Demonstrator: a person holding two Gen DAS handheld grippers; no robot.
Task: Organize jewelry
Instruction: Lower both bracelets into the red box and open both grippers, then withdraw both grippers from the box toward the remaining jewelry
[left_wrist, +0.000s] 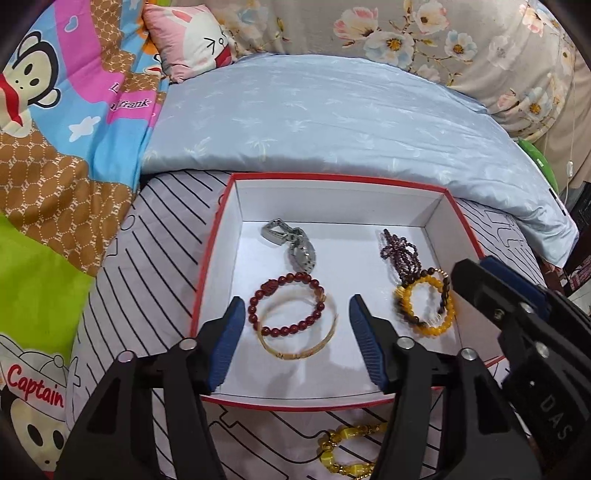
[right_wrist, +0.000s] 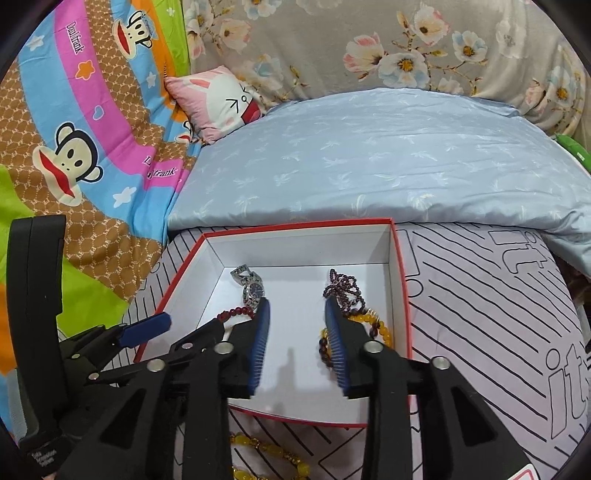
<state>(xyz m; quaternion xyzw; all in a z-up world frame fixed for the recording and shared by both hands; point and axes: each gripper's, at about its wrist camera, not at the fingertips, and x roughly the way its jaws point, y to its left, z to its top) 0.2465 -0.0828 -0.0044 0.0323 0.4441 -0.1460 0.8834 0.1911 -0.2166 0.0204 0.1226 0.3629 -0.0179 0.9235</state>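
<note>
A red-rimmed white box (left_wrist: 236, 206) (right_wrist: 400, 280) lies on the bed. Inside are a silver watch (left_wrist: 295, 243) (right_wrist: 251, 286), a dark red bead bracelet (left_wrist: 288, 308) lying over a gold bangle (left_wrist: 310, 349), a purple bead strand (left_wrist: 400, 251) (right_wrist: 343, 286), and a yellow and brown bead bracelet (left_wrist: 424, 302) (right_wrist: 380, 325). A yellow bead bracelet (left_wrist: 343, 450) (right_wrist: 269, 454) lies outside, in front of the box. My left gripper (left_wrist: 295, 314) is open and empty over the red bracelet. My right gripper (right_wrist: 297, 317) is open and empty above the box floor.
The box rests on a grey striped sheet (left_wrist: 162, 229) (right_wrist: 480, 295). A light blue pillow (left_wrist: 314, 118) (right_wrist: 388, 162) lies behind it, a cartoon quilt (left_wrist: 59, 147) to the left, a small pink cushion (left_wrist: 188, 40) farther back.
</note>
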